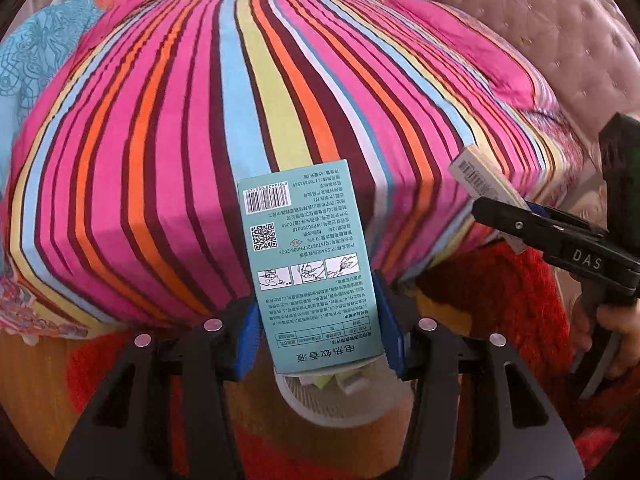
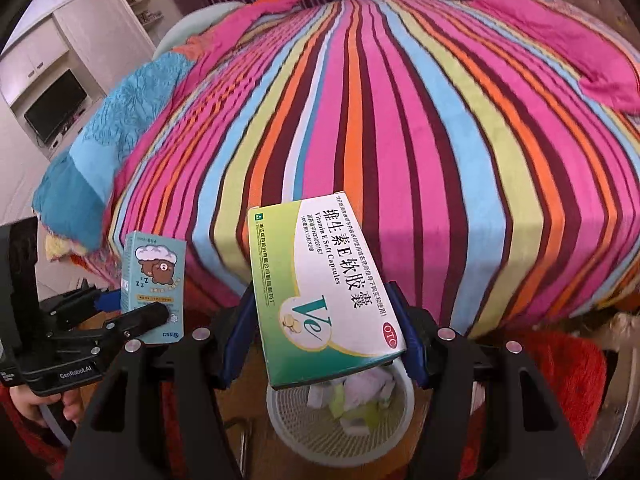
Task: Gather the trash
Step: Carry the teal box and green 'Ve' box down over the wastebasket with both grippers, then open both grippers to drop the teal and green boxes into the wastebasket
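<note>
Striped bedspread (image 2: 400, 140) fills center; blue quilt (image 2: 100, 152) at 9 o'clock, TV (image 2: 56, 110) beyond it, red rug (image 2: 560, 380) at 4 o'clock.

Bright, even indoor light; sharp centre, fisheye-warped, dark-vignetted edges.
</note>
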`<state>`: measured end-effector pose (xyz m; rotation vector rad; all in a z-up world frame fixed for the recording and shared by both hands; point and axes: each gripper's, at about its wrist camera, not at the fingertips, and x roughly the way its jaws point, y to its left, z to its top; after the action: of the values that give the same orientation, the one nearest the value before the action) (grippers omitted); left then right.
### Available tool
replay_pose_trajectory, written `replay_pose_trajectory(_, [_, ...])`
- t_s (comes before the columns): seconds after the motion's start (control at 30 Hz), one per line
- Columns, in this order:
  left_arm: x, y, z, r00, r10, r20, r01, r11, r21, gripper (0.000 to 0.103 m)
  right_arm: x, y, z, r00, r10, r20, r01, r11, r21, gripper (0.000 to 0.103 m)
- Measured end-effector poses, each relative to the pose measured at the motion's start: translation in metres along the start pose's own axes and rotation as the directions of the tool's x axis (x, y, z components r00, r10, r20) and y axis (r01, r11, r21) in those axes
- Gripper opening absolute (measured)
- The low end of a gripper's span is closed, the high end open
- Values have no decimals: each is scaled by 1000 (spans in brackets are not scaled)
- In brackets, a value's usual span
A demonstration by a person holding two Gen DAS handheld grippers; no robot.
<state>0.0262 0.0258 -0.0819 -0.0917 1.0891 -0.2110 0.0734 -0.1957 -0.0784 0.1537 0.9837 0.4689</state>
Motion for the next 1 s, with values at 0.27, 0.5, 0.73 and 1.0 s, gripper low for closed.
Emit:
replay_pose_trajectory(0.27, [32,-16,-35,992,-9,-128,15,999,49,50,25,3,-35,989,-22,-146,26,999,29,59])
replay_pose_trajectory(0.5, [76,-18,-55,953,-21,-301,34,999,39,50,66,-5,-56,945,-13,-326,44,995,89,59])
replay_pose_trajectory(0.73, [116,-16,-68,893,-45,-447,52,999,3,50,102,-14,-72,882,21,-471,56,987,148,59])
replay_pose_trajectory(1.0, [133,-13,-80,848,-60,-527,49,998,-36,54,118,-20,-83,824,35,-565,70,984,164,74])
